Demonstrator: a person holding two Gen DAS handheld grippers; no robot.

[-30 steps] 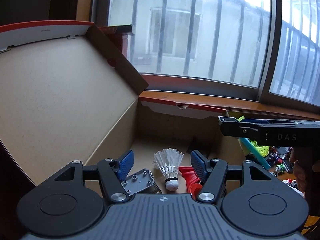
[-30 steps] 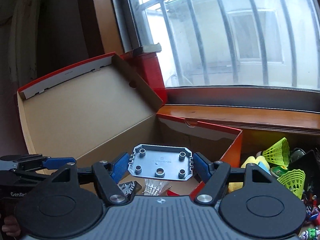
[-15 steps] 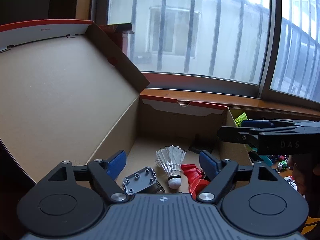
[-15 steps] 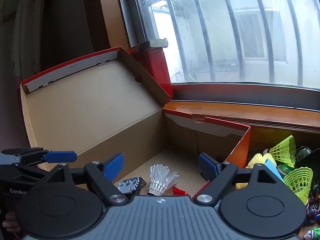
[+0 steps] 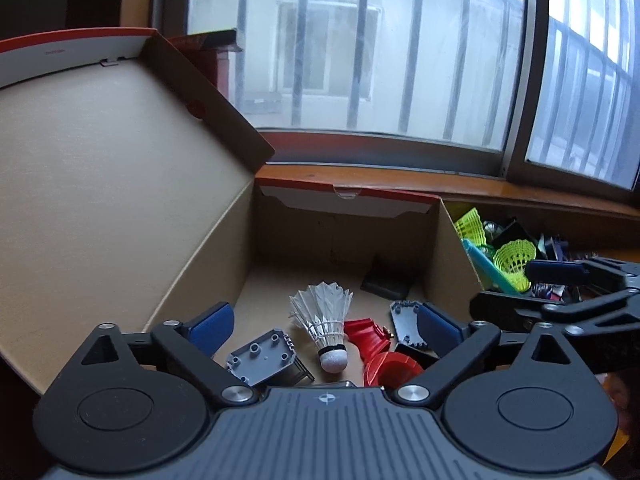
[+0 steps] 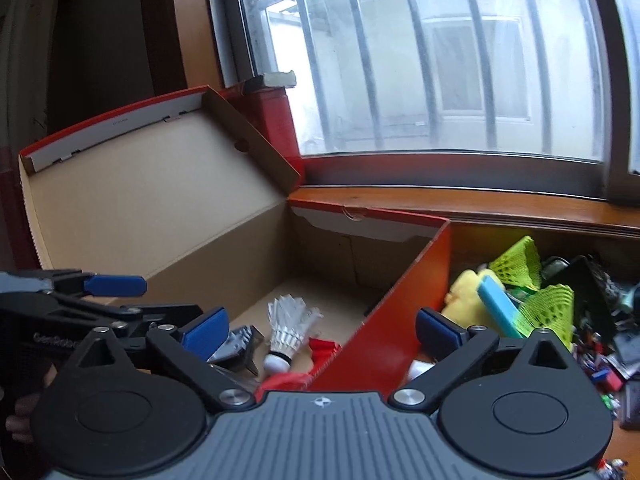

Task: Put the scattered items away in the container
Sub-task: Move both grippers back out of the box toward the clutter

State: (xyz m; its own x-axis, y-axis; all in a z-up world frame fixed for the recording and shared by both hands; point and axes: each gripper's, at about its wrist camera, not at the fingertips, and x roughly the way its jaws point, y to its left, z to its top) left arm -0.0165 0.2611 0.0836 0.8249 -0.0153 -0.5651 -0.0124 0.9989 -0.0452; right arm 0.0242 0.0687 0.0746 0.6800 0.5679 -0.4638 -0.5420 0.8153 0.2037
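Both sets of fingers are spread wide with nothing between them; the left gripper (image 5: 324, 324) hangs over the open box (image 5: 348, 208), the right gripper (image 6: 320, 326) straddles the box's red side wall, one blue pad inside and one outside.

Looking out past the left pads, the box floor already has a fair bit on it; a white feather shuttlecock (image 5: 324, 320) lying cork-end toward the camera, a grey studded plate (image 5: 262, 358) just to its left, a second grey plate (image 5: 406, 318) over by the right pad, some red plastic pieces (image 5: 378, 354) touching the shuttlecock's side, and a dark flat thing (image 5: 384, 280) near the far corner; can't tell what that one is.

Further out, the mess beside the box is still big; from the right wrist view there are two neon green shuttlecocks (image 6: 550, 312), a yellow soft thing (image 6: 466, 300), a light blue bar (image 6: 498, 306) and a heap of small bits (image 6: 600, 364) I can't make out.

So I'd call it partway, maybe not even half; my guess is the right gripper goes into that pile next.
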